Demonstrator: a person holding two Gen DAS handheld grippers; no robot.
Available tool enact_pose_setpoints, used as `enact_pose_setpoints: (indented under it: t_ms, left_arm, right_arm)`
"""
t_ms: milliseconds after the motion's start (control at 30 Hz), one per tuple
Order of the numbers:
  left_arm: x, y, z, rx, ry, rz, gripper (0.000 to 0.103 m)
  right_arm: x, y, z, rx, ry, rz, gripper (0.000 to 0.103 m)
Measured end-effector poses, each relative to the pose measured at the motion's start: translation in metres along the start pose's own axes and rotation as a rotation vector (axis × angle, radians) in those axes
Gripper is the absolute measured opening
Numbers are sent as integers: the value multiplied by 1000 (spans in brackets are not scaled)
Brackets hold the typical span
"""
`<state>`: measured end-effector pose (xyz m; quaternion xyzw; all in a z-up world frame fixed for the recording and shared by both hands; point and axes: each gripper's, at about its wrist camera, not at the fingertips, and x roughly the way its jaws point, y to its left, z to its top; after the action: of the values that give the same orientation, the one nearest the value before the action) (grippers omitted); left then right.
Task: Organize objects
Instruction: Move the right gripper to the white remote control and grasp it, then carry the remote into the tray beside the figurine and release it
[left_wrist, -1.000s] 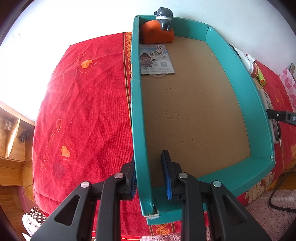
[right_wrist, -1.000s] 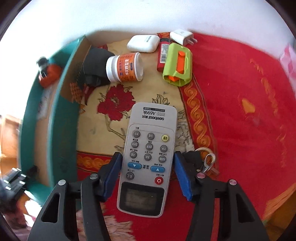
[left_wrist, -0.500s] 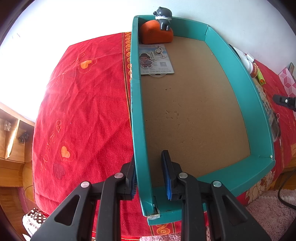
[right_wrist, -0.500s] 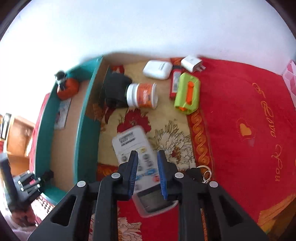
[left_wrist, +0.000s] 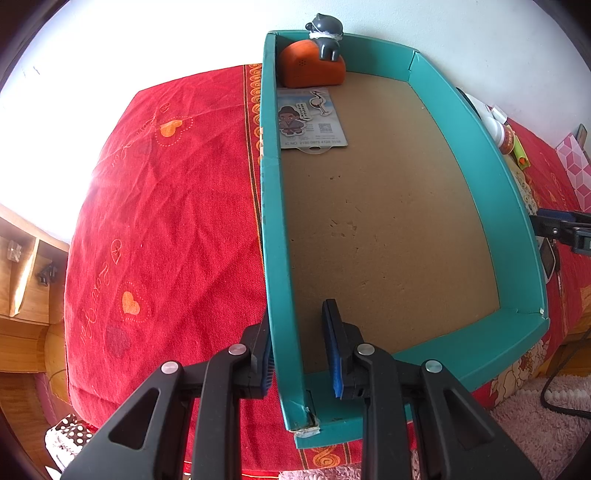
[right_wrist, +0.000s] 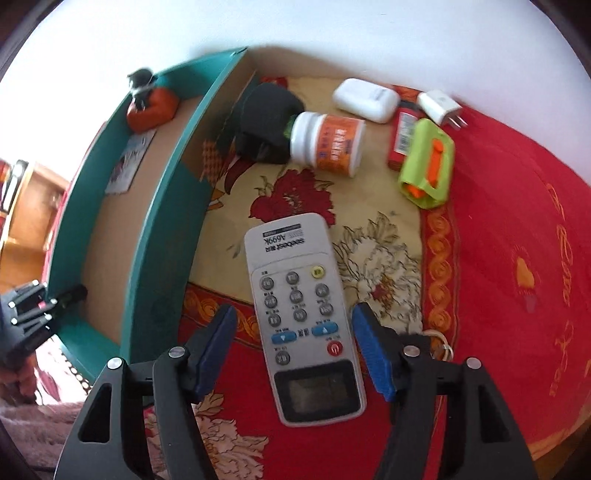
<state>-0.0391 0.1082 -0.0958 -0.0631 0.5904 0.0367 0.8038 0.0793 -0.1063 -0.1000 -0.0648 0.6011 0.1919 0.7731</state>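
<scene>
A teal box (left_wrist: 476, 147) with a brown floor lies on the red bedspread. My left gripper (left_wrist: 298, 314) is shut on its left wall near the front corner. Inside at the far end are an orange toy with a grey figure (left_wrist: 312, 68) and a printed card (left_wrist: 312, 118). A grey remote control (right_wrist: 288, 251) lies flat on the cloth to the right of the box (right_wrist: 162, 221). My right gripper (right_wrist: 294, 308) hangs over the remote's lower half with its jaws opening. The pads stand on either side of the remote and do not touch it.
Beyond the remote lie a white and orange bottle (right_wrist: 328, 144), a black object (right_wrist: 266, 122), a white case (right_wrist: 365, 99), a charger plug (right_wrist: 439, 107), a red lighter (right_wrist: 402, 136) and a green and orange item (right_wrist: 428, 162). A key ring (right_wrist: 439, 347) peeks out by the right finger.
The right gripper's jaws narrowed above the remote half a second ago and now stand wide around it again, and its view has rolled back. The left gripper and the box have not moved.
</scene>
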Motion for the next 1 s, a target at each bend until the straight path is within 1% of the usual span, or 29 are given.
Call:
enact_pose_setpoints:
  t_ms: [100,167,233,267,333,400,467,500,600,667,700,733,867,1000]
  left_arm:
    - [0,0,0,0,0,0,22]
    - [0,0,0,0,0,0,22]
    - [0,0,0,1,0,0,22]
    - [0,0,0,0,0,0,22]
    - [0,0,0,0,0,0,22]
    - [0,0,0,-1,-1,-1,22]
    - [0,0,0,0,-1,-1,22]
    - [0,0,0,-1,-1,-1,22]
    - [0,0,0,-5,-2,-1,22]
    - [-1,-1,0,-5,-3,0,22]
    - [-1,-1,0,-5,-3,1,22]
    - [-1,-1,0,-4,-3,1,22]
    - [-1,-2,0,-1,-1,3,22]
    - [0,-3,1,1,0,4,22]
  right_arm:
    - [9,5,2,-45,12,-29,66]
    - [12,11,2,-70,2,-48,67]
    - [13,16,1,-93,-11,-64,70]
    - [13,17,-1,-98,-18,-62,74]
    - [15,23,-3,-127,-31,-78,75]
    - [14,25,-4,-154,-39,-114,66]
    - [12,21,-4,-132,-52,-112,57]
    - [11,18,-4,-122,-52,-102,57]
    - [10,15,-3,-107,-57,-110,56]
    - [8,8,-3,-39,-64,-55,56]
    - [6,3,-3,10,-64,-4,56]
    - [-1,-14,0,39,-66,31,56]
    - [-18,-21,-1,85,-115,95,56]
    - [-41,-19,0,118,-155,156,56]
